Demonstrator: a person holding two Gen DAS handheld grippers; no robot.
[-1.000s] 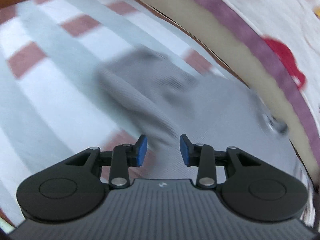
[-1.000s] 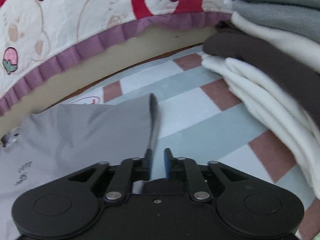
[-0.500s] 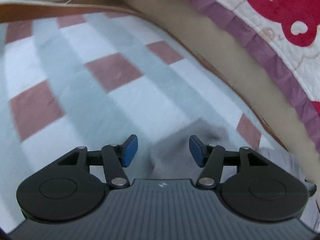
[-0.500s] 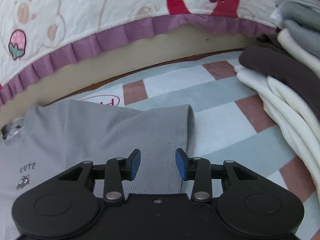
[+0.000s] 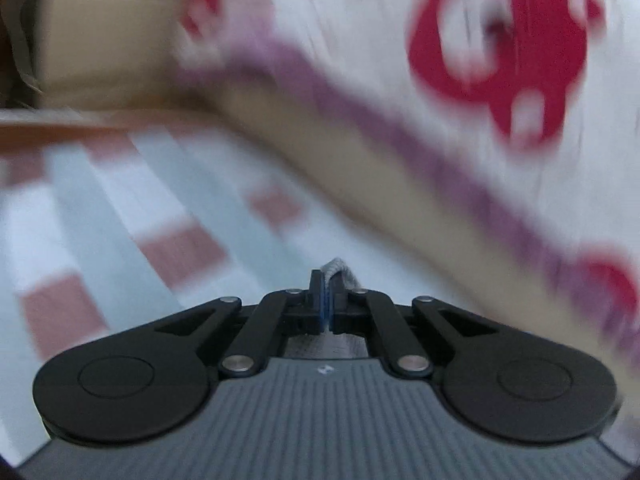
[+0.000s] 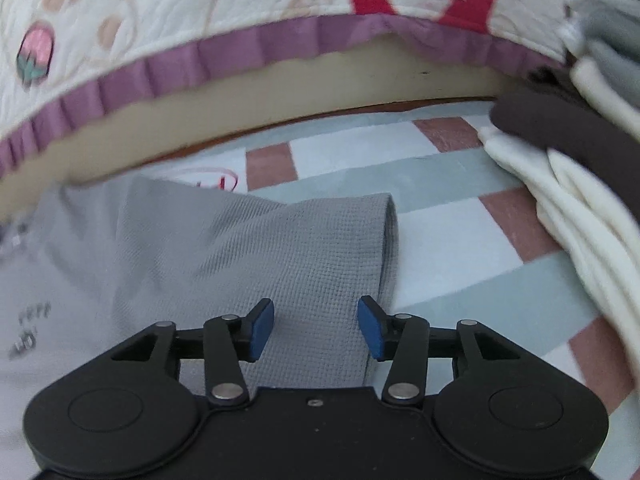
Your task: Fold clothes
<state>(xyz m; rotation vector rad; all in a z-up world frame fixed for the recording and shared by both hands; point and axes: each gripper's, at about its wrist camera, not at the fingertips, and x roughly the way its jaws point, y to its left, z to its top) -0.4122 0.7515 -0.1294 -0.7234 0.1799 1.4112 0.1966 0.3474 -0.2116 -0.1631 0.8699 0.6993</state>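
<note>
A grey waffle-knit shirt (image 6: 168, 248) lies flat on the checked cloth, one short sleeve (image 6: 328, 252) spread toward the right. My right gripper (image 6: 316, 332) hovers over that sleeve with its jaws opening; the blue pads stand apart and do not press the fabric below. In the blurred left wrist view my left gripper (image 5: 326, 300) is shut on a small fold of grey shirt fabric (image 5: 340, 270) that sticks up past the fingertips. The rest of the shirt is hidden under the left gripper's body.
A checked cloth (image 6: 440, 240) of white, pale green and dull red covers the surface. A quilt (image 6: 200, 20) with a purple frill and red prints hangs along the far edge. A stack of folded white, brown and grey clothes (image 6: 580, 184) stands at the right.
The left gripper's jaws closed on the grey fabric and it lifted and tilted up toward the quilt. The right gripper's jaws spread wider over the sleeve, which now lies flat.
</note>
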